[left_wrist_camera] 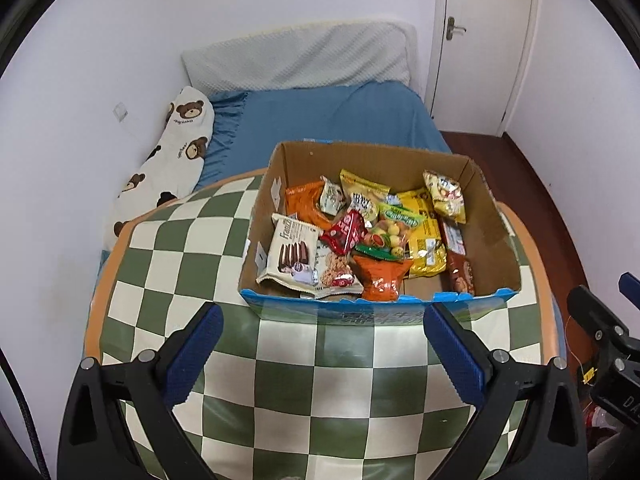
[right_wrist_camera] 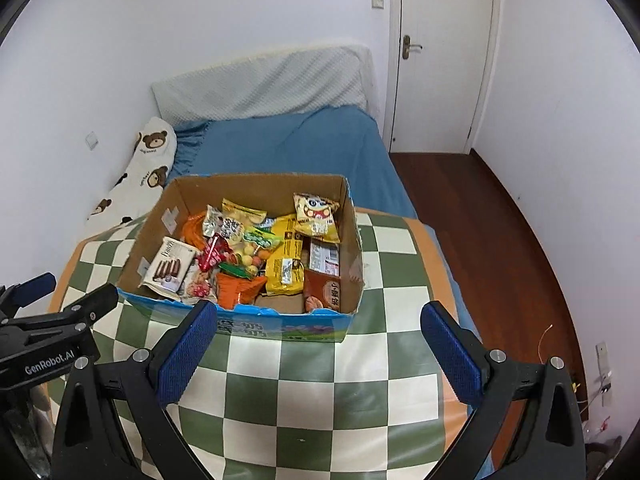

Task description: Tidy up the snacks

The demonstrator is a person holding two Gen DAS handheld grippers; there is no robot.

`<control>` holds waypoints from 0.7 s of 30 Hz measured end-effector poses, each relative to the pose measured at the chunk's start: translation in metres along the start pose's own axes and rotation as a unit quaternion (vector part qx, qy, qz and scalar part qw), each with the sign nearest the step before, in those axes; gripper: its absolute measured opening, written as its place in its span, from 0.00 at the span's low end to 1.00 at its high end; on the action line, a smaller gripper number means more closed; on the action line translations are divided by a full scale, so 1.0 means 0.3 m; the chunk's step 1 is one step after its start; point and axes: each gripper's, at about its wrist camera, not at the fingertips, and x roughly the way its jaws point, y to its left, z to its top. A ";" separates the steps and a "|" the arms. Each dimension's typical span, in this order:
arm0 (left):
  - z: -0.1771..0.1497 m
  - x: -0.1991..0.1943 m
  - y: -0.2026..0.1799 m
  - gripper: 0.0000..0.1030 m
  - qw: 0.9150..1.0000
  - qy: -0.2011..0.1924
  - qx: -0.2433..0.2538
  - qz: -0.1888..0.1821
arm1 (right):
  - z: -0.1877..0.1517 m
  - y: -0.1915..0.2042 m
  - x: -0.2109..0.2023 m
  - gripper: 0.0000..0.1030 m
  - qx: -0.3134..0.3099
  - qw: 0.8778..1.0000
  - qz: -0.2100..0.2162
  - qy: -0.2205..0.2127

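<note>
1. Jaws on both grippers spread wide, nothing between them: left gripper point(left_wrist_camera: 322, 354) and right gripper point(right_wrist_camera: 318, 350) each hover over the checkered tabletop point(left_wrist_camera: 280, 392), blue pads point(right_wrist_camera: 188, 354) bare.
2. Cardboard box point(left_wrist_camera: 496, 236) sits on the table just ahead of both jaw pairs, open top, near wall blue-printed (torn edge).
3. Snacks all inside the box, piled loosely: white cookie pack point(left_wrist_camera: 290, 254) at the left-near corner, orange bag point(left_wrist_camera: 382, 276) near centre front, yellow bag point(left_wrist_camera: 424, 236) right of it, brown pack point(right_wrist_camera: 324, 292) against the right wall, cartoon-face yellow pack point(right_wrist_camera: 318, 214) at the far right.
4. Beyond the box: blue bed point(left_wrist_camera: 320, 116), bear-print pillow point(left_wrist_camera: 176, 152) far left, white door point(right_wrist_camera: 440, 56) far right.
5. Left gripper's body also shows at the right view's left edge, beside the box.
</note>
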 end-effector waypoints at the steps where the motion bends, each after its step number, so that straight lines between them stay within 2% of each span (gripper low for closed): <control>1: 0.000 0.010 -0.003 1.00 1.000 0.003 0.000 -0.003 | 0.001 -0.001 0.010 1.00 0.001 1.000 0.001 0.003; 21: 0.011 -0.004 -0.010 1.00 1.000 -0.001 0.004 -0.011 | 0.027 0.001 0.031 1.00 -0.002 1.000 -0.002 0.010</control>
